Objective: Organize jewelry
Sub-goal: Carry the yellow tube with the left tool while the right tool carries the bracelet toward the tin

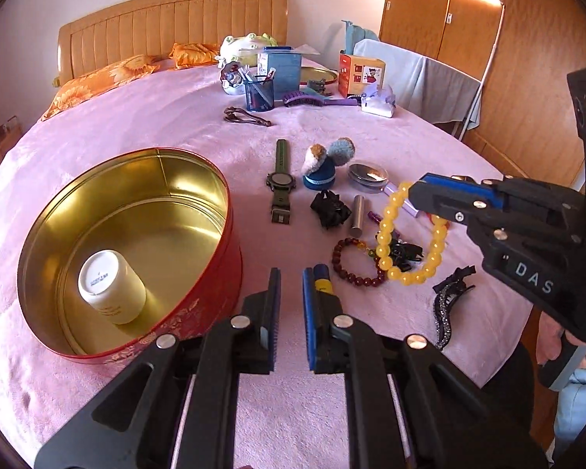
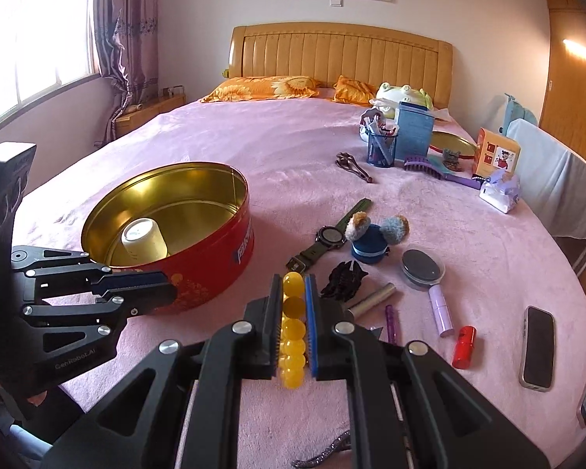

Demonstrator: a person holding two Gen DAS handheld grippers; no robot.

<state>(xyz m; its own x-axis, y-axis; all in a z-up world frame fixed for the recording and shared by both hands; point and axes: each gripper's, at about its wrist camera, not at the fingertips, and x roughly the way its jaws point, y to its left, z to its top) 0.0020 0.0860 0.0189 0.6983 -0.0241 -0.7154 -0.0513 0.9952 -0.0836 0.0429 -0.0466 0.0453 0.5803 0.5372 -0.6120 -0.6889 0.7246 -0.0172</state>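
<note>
Right gripper (image 2: 293, 324): fingers clamped on the yellow bracelet (image 2: 292, 332), a row of beads pinched between the pads. The left wrist view alone shows the rest of the loop (image 1: 410, 234) hanging free below the fingers, above the pink blanket (image 1: 156, 117).

Left gripper (image 1: 291, 312): fingers slightly apart, holding nothing, just beside the red tin (image 1: 215, 305).

Tin: gilt inside, a white cup (image 1: 111, 293) lying in it.

Dark red bracelet (image 1: 351, 264), watch (image 1: 279, 185), hair clip (image 1: 447, 305): on the blanket.

Right wrist view only: phone (image 2: 537, 353), red tube (image 2: 464, 347), window (image 2: 31, 43).
</note>
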